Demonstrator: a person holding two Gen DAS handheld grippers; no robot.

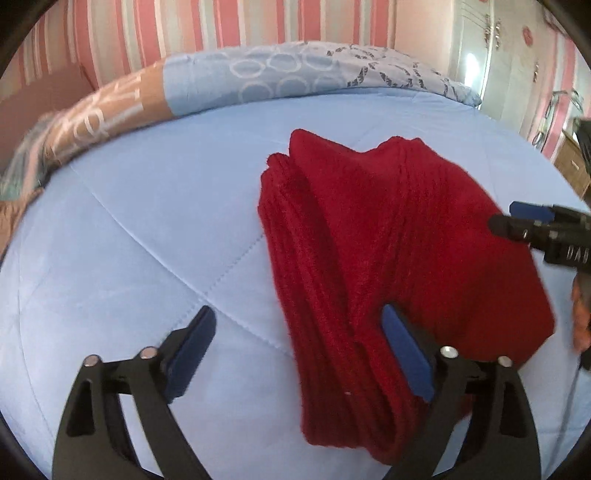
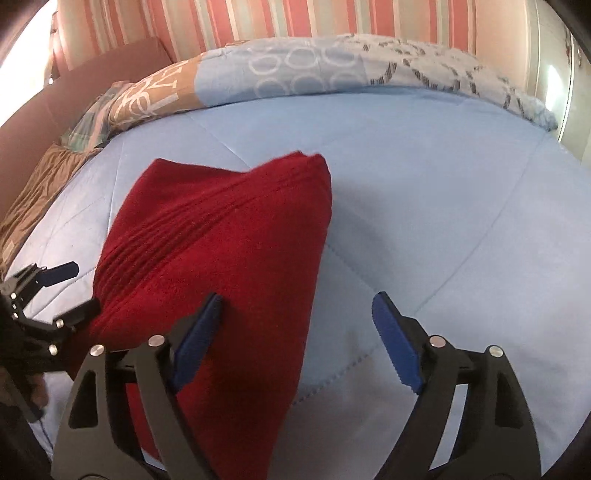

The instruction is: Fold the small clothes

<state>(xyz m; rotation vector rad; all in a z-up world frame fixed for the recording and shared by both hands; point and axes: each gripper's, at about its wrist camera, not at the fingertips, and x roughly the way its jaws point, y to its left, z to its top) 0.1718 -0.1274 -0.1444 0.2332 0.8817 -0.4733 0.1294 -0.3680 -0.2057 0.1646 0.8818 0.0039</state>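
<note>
- Striped pink wall (image 1: 229, 22) behind, pale blue quilted bed (image 1: 129, 229) below, rolled patterned duvet (image 1: 288, 70) along the far edge.
- Red knit garment (image 1: 388, 240) lying folded on the quilt, layered edges stacked along one side, long axis running from the near edge of the bed away toward the duvet.
- Seen from the left wrist: garment to the right of centre, overlapping the right-hand finger of the left gripper (image 1: 299, 354); left-hand finger over bare quilt.
- Seen from the right wrist: same garment (image 2: 229, 240) to the left of centre, under or just behind the left-hand finger of the right gripper (image 2: 295, 339); right-hand finger over bare quilt.
- So, one gripper at each flank, garment between the two hands, each with only its inner finger over the cloth.
- Left jaws: wide apart, nothing clamped; red cloth against or just behind one blue pad (image 1: 406, 354), contact impossible to settle.
- Right jaws: wide apart too, nothing pinched between them; inner pad (image 2: 195, 343) in front of the cloth, touching or not unclear.
- Right gripper also visible at the right edge of the left view (image 1: 532, 225), at the garment's side edge; left gripper at the left edge of the right view (image 2: 70, 291), one finger tip at the cloth's corner.
- Neither hand clearly nearer; both about level with the near half of the garment.
- Judged stage: fold looks laid down and let go; next probably either another fold across the long axis or a withdrawal.
- Needed for another fold: both hands shifting inward so an edge sits between the pads, not beside them.
</note>
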